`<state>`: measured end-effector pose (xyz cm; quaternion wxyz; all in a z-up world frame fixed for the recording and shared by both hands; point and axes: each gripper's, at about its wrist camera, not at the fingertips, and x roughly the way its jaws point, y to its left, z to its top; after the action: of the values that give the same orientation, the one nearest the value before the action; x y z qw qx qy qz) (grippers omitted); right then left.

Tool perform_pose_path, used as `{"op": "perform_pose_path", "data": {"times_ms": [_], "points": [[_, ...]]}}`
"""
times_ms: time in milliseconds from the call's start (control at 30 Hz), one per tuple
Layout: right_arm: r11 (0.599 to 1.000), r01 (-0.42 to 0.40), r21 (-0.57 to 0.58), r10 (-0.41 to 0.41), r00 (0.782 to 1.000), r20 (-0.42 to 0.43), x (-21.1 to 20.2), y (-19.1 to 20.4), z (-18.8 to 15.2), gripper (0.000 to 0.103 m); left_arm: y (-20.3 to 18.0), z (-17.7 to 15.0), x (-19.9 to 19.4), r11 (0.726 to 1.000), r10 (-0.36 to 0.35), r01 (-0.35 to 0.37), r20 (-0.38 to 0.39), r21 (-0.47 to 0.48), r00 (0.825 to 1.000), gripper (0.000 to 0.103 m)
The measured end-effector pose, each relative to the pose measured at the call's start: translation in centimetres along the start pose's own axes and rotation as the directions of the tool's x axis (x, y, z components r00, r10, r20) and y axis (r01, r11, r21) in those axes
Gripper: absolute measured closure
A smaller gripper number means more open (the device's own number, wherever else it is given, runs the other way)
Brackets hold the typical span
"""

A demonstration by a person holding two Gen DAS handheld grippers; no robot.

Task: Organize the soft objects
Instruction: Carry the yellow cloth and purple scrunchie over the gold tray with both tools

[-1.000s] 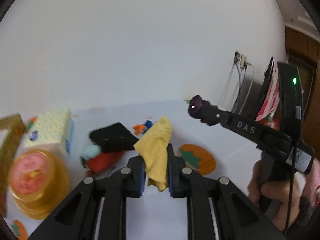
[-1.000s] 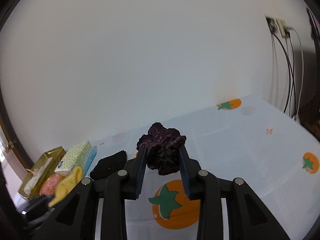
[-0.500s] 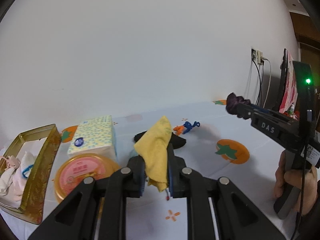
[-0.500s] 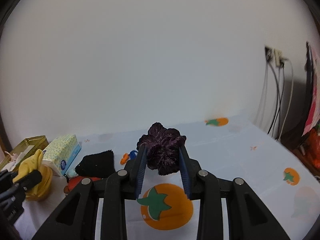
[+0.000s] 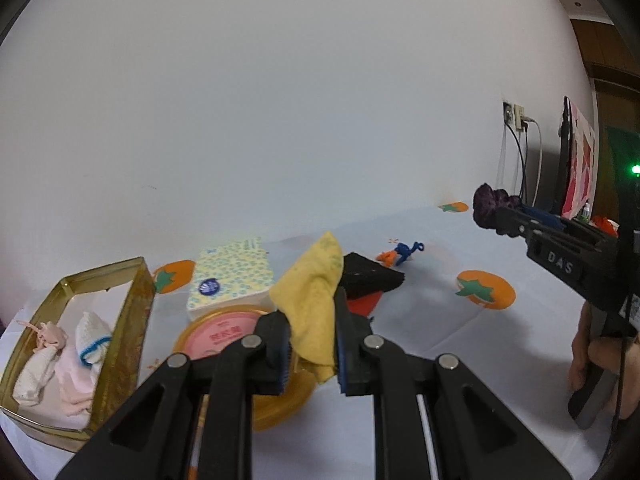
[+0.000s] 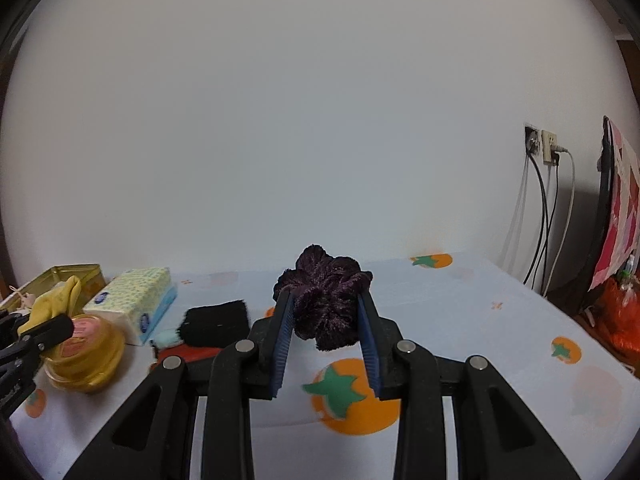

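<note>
My left gripper (image 5: 311, 312) is shut on a yellow cloth (image 5: 314, 292) and holds it above the table, to the right of a gold tin box (image 5: 132, 320) that holds pale cloths (image 5: 64, 356). My right gripper (image 6: 325, 312) is shut on a dark purple scrunchie (image 6: 324, 300) held above the table. The scrunchie also shows at the right of the left wrist view (image 5: 490, 206). The yellow cloth shows at the far left of the right wrist view (image 6: 56, 300). A black cloth (image 6: 216, 320) lies on a red item (image 6: 188, 352).
A tissue pack (image 5: 230, 276) and a yellow tub with a pink lid (image 5: 224, 332) stand right of the tin. A small blue and orange item (image 5: 402, 252) lies further back. The tablecloth (image 6: 460, 312) has orange fruit prints. Cables (image 6: 540, 220) hang at the right wall.
The left gripper has swung left with the yellow cloth, bringing the gold tin into view and nearer. The right gripper has turned with the scrunchie still held.
</note>
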<state>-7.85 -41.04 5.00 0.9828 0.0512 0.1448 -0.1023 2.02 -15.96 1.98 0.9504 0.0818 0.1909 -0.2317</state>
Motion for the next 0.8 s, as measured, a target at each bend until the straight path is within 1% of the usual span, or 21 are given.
{"op": "perform_pose_path", "data": {"times_ms": [133, 433, 567, 700, 800], "points": [[1.000, -0.029, 0.008, 0.029, 1.000, -0.006, -0.4, 2.1, -0.3, 0.069, 1.5, -0.1, -0.1, 1.000, 0.014, -0.015, -0.007, -0.014, 1.000, 0.088], [0.990, -0.143, -0.018, 0.142, 0.990, -0.015, -0.8, 8.9, -0.7, 0.069, 5.3, -0.3, -0.8, 0.998, 0.048, -0.048, 0.001, -0.046, 0.999, 0.088], [0.979, -0.204, -0.016, 0.203, 0.979, -0.014, -0.6, 12.1, -0.4, 0.069, 8.2, -0.3, -1.2, 0.993, 0.070, -0.069, 0.004, -0.098, 0.998, 0.088], [0.967, -0.252, -0.029, 0.252, 0.968, -0.009, -0.1, 15.4, -0.2, 0.068, 11.1, -0.3, -1.4, 0.985, 0.112, -0.110, 0.004, -0.129, 0.994, 0.088], [0.955, -0.296, -0.026, 0.296, 0.955, -0.014, 0.3, 17.9, 0.0, 0.068, 13.8, -0.3, -1.6, 0.977, 0.142, -0.139, 0.005, -0.163, 0.990, 0.088]]}}
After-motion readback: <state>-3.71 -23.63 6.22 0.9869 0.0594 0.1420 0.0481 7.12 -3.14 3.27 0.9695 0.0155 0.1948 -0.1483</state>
